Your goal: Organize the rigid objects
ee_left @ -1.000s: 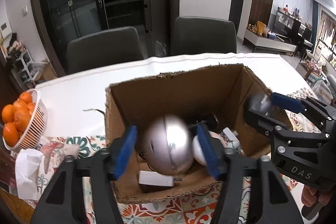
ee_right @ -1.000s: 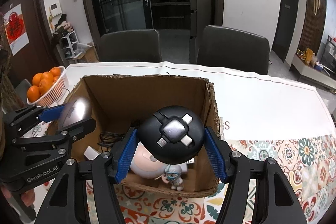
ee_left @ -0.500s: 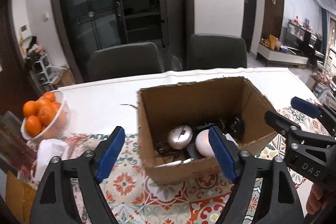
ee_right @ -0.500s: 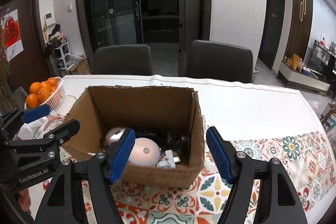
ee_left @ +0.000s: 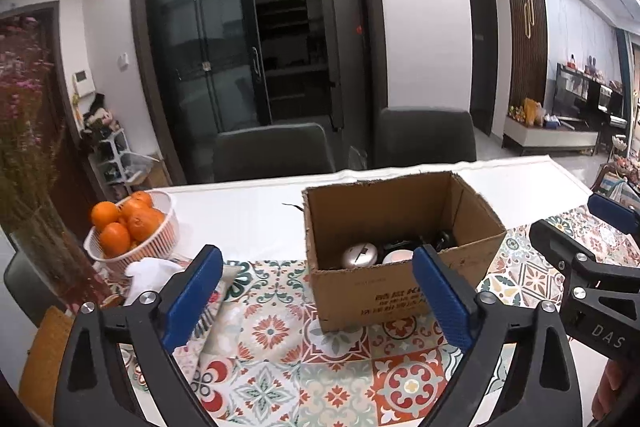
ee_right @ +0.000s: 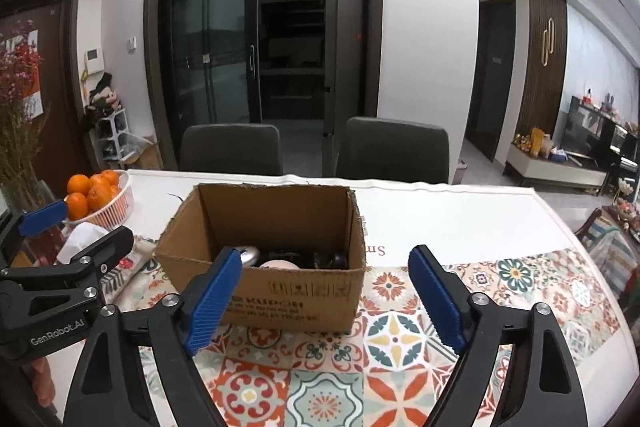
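Open brown cardboard box (ee_right: pixel 296 291) (printed front) holds silver gadget (ee_left: pixel 359 255).

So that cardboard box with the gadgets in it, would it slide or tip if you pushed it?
The cardboard box sits flat and looks wider than tall, so a low push would probably slide it, not tip it. The patterned cloth beneath might bunch up. Its open top and ragged rim suggest the walls could flex if squeezed.

My right gripper (ee_right: pixel 324 301), jaws opening and holding nothing, faces the cardboard box (ee_right: pixel 280 291) on the table (ee_right: pixel 460 215).
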